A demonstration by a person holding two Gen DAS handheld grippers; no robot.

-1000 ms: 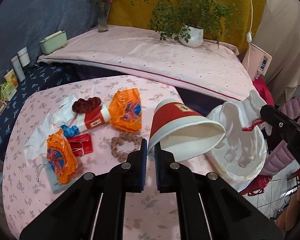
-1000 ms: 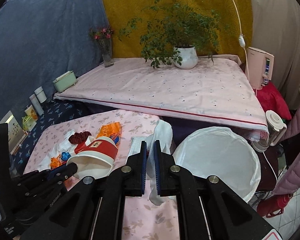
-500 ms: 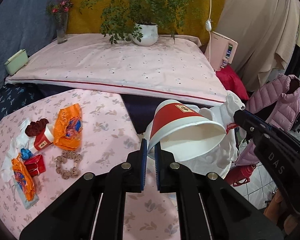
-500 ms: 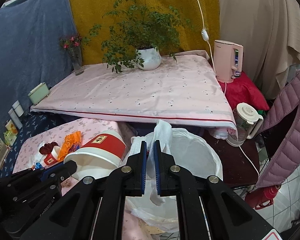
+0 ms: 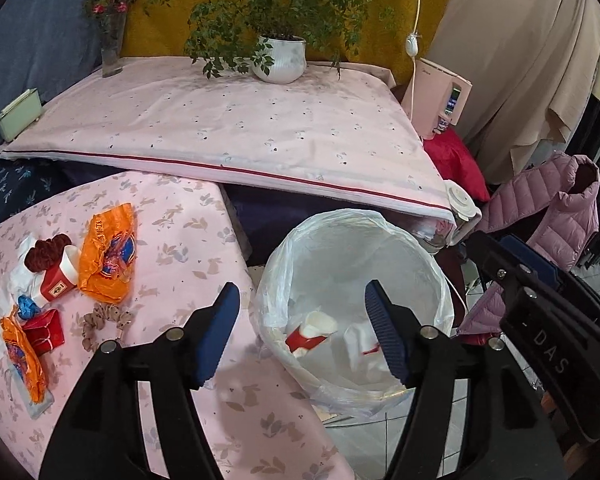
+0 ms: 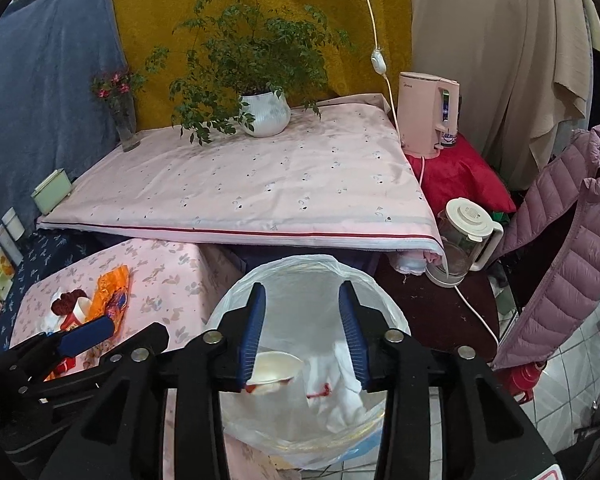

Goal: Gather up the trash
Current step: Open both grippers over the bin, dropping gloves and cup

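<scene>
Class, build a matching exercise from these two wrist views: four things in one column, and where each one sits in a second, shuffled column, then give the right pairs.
Things
1. red paper cup
2. orange wrapper
3. potted plant
4. glass kettle

Places
A. on the far covered table, by the yellow cloth
B. on the near pink tablecloth
C. down inside the lined bin
D. on the dark surface right of the bin

Pairs: 1-C, 2-B, 3-A, 4-D

Black hand-held gripper (image 5: 302, 328), blue ribbed pads (image 5: 384, 334), silver screws (marked "DAS").
</scene>
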